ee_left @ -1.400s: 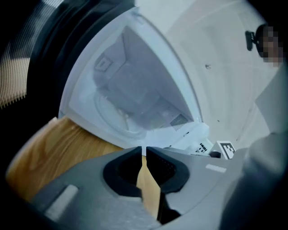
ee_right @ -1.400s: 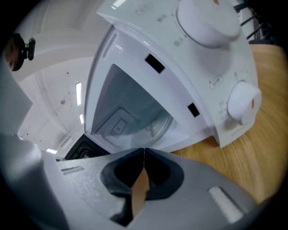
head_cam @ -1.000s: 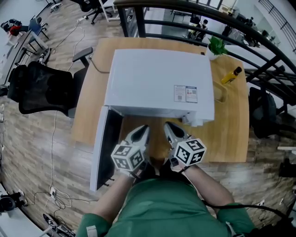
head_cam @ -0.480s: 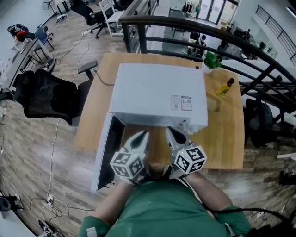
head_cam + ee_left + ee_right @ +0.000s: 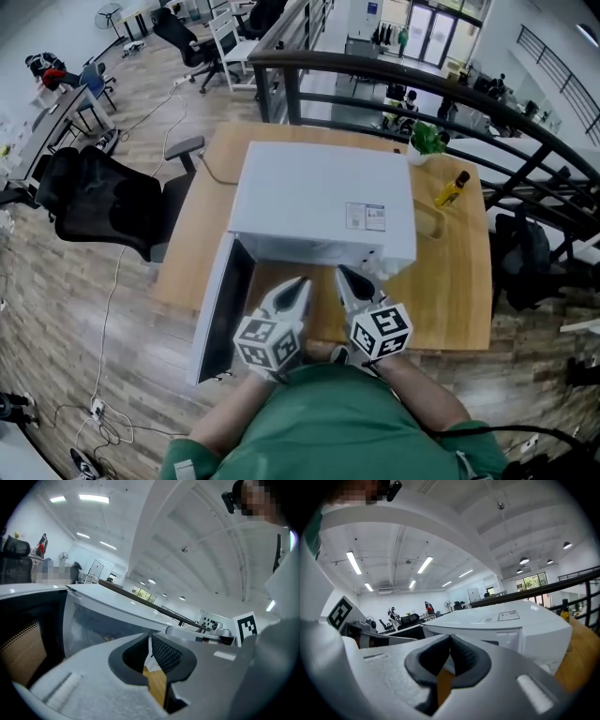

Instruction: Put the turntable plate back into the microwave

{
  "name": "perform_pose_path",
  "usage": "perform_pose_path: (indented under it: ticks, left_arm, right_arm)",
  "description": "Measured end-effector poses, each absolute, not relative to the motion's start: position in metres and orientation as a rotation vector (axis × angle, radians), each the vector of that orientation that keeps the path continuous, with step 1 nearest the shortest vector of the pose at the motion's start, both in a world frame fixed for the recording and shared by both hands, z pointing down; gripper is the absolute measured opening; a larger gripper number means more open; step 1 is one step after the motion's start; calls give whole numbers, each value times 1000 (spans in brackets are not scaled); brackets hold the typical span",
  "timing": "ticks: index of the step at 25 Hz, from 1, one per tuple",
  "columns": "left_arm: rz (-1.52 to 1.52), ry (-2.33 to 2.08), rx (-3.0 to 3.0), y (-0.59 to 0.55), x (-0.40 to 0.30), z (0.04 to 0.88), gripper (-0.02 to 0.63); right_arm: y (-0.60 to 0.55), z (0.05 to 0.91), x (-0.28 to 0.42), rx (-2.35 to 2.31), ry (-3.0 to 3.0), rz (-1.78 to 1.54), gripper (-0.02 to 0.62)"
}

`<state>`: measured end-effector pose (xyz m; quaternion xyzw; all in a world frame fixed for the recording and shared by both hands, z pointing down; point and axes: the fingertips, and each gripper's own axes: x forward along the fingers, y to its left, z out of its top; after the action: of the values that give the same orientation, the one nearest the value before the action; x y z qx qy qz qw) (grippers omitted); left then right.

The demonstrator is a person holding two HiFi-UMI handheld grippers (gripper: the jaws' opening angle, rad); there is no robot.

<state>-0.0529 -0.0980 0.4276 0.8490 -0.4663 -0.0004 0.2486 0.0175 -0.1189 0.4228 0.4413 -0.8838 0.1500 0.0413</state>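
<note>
Down at six o'clock of the microwave, we've got the left gripper and the right gripper side by side, noses toward the open front. Both pairs of jaws are pressed together with nothing between them; only a sliver of the wooden table shows behind the pads. So neither one carries the plate, and we can't find the plate in any view. The white top hides the inside from above. From the left gripper's own camera the cavity is a pale blur, so whether the glass sits in there, we can't tell.

The door hangs wide toward seven o'clock, so the way in looks free. Our read is that if the plate has yet to go in, the jaws must part first. They should then take it by the rim on opposite sides, keep it level, and clear the door edge on the left. Last, it wants settling dead centre on the floor so it doesn't rock.

Moving outward, a yellow bottle with a dark cap stands at two o'clock, and we can't read its contents. At one o'clock a small pot holds a green plant. A black chair waits at nine o'clock, off the table.
</note>
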Motion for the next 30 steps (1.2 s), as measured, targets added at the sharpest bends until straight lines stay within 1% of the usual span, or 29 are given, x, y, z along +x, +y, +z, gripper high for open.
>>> perform_pose_path:
  ticks: [9,30]
  left_arm:
    - [-23,-1285,2354,-96,-55,413,31]
    - [-6,-1282,2346,-95,-55,417,29]
  right_arm:
    - [-121,407,24,1409,-2702,379,5]
    - [-116,410,16,1400,-2707,442,3]
